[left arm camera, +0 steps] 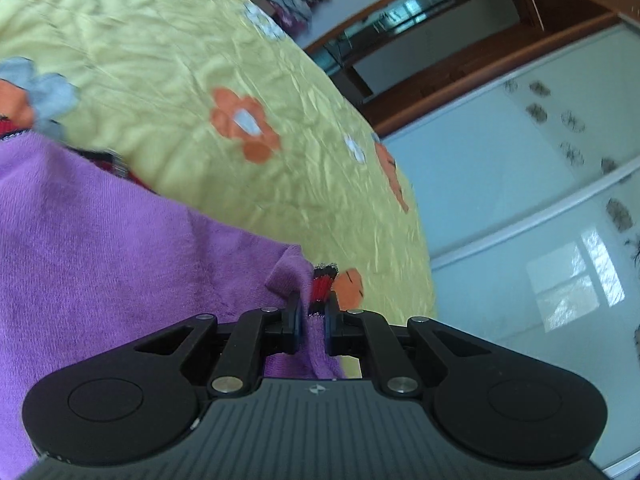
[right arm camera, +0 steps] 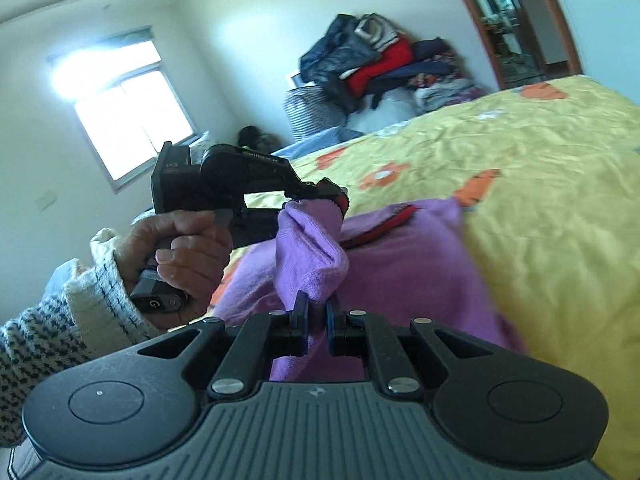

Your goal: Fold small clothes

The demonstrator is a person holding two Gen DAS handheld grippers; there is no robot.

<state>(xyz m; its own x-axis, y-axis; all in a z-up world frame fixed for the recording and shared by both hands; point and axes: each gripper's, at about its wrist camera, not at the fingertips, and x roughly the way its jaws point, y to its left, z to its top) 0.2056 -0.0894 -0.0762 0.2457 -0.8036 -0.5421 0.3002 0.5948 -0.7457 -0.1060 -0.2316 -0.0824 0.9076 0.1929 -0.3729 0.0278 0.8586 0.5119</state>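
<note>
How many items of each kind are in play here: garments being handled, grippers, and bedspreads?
Purple garment with red trim: 1
Grippers: 2, the left gripper and the right gripper, both clamped on the garment
Yellow flowered bedspread: 1
Total: 4

Between our left fingers (left arm camera: 295,312) there is no gap to pass, since a fold of the purple garment (left arm camera: 100,248) fills it, and the same cloth spreads to their left. Ahead and to the right of those fingers, the yellow bedspread (left arm camera: 200,60) lies open and flat. Ahead-left of our right fingers (right arm camera: 301,312), our left gripper (right arm camera: 320,194) and the hand (right arm camera: 180,248) holding it stand in the way, while bare bed (right arm camera: 540,200) lies to the right.
</note>
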